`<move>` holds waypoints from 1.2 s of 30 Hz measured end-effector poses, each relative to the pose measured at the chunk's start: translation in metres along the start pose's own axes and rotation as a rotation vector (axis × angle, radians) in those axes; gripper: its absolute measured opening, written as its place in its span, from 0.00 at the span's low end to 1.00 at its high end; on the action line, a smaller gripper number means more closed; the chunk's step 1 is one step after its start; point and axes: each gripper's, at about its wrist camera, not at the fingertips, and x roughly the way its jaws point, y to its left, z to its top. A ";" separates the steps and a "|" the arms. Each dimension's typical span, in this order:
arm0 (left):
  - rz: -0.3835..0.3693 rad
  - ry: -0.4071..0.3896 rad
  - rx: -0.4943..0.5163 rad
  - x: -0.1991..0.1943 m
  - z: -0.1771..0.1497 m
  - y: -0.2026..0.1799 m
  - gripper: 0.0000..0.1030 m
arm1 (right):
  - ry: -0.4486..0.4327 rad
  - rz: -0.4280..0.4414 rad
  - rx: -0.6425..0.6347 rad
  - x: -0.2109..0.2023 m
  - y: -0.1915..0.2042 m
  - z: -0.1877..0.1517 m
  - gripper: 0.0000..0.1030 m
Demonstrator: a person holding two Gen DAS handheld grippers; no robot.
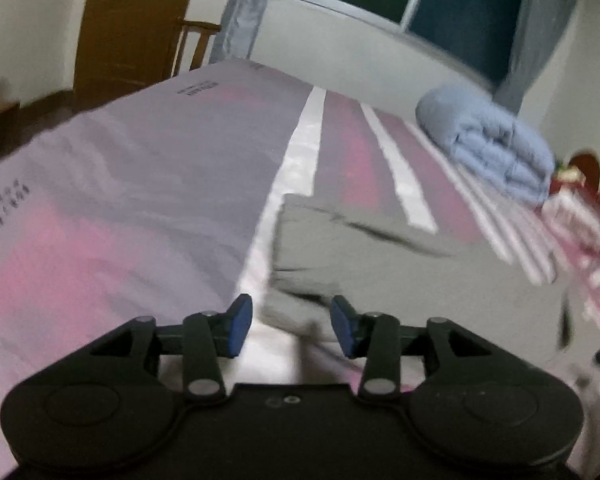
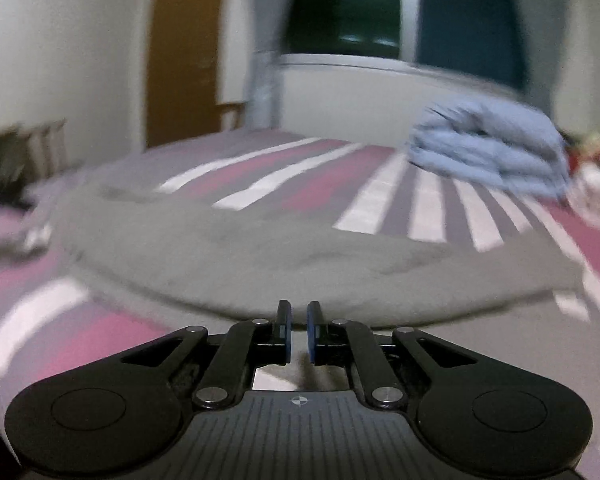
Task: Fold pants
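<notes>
The left gripper [image 1: 291, 326] stands with its blue pads parted and nothing between them; grey cloth lies just beyond the tips, not pinched. The right gripper [image 2: 299, 330] has its pads apart only by a narrow slit, also empty, with the near edge of the cloth right ahead of it.

The pants [image 2: 236, 256] lie flat on the bed [image 1: 100, 168], near its front edge, over the white and pink stripes. In the right view they run as a broad band from side to side, so their long axis seems to follow the bed's front edge; both pictures are blurred, and which end is the waist I cannot tell. In the left view one squared end sits beside a white stripe.

Risks, as I judge them: the right jaws stand so narrow that they may push the edge away instead of taking it, bunching the cloth. The left may catch only the top layer, or the sheet with it, so the fold comes up crooked. A folded blue quilt [image 1: 496, 144] sits well apart at the far right corner, no obstacle.
</notes>
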 end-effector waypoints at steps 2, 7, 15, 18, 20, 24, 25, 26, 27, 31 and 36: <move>-0.053 -0.003 -0.080 0.003 0.000 -0.004 0.35 | -0.015 -0.027 0.137 0.003 -0.009 0.006 0.52; -0.157 0.028 -0.276 0.031 0.000 -0.003 0.34 | -0.035 0.023 0.389 0.005 -0.033 0.017 0.65; -0.147 0.063 -0.408 0.057 -0.011 0.020 0.33 | -0.017 0.047 0.519 0.011 -0.056 0.021 0.61; -0.132 0.046 -0.423 0.057 -0.014 0.023 0.33 | 0.013 0.050 0.548 0.019 -0.056 0.015 0.56; -0.133 0.043 -0.435 0.059 -0.015 0.028 0.33 | 0.037 0.048 0.568 0.029 -0.057 0.012 0.55; -0.133 0.045 -0.457 0.066 -0.010 0.034 0.33 | 0.081 0.045 0.622 0.048 -0.060 0.007 0.52; -0.135 0.048 -0.466 0.068 -0.010 0.035 0.33 | 0.092 0.050 0.643 0.052 -0.063 0.005 0.43; -0.138 0.050 -0.478 0.071 -0.010 0.037 0.33 | 0.102 0.054 0.657 0.056 -0.064 0.004 0.39; -0.140 0.050 -0.492 0.074 -0.011 0.039 0.31 | 0.112 0.069 0.669 0.060 -0.066 0.004 0.30; -0.109 0.039 -0.469 0.077 -0.009 0.036 0.22 | 0.108 0.076 0.654 0.061 -0.066 0.006 0.16; -0.133 -0.031 -0.398 0.051 0.004 0.021 0.19 | 0.039 0.089 0.603 0.040 -0.059 0.024 0.10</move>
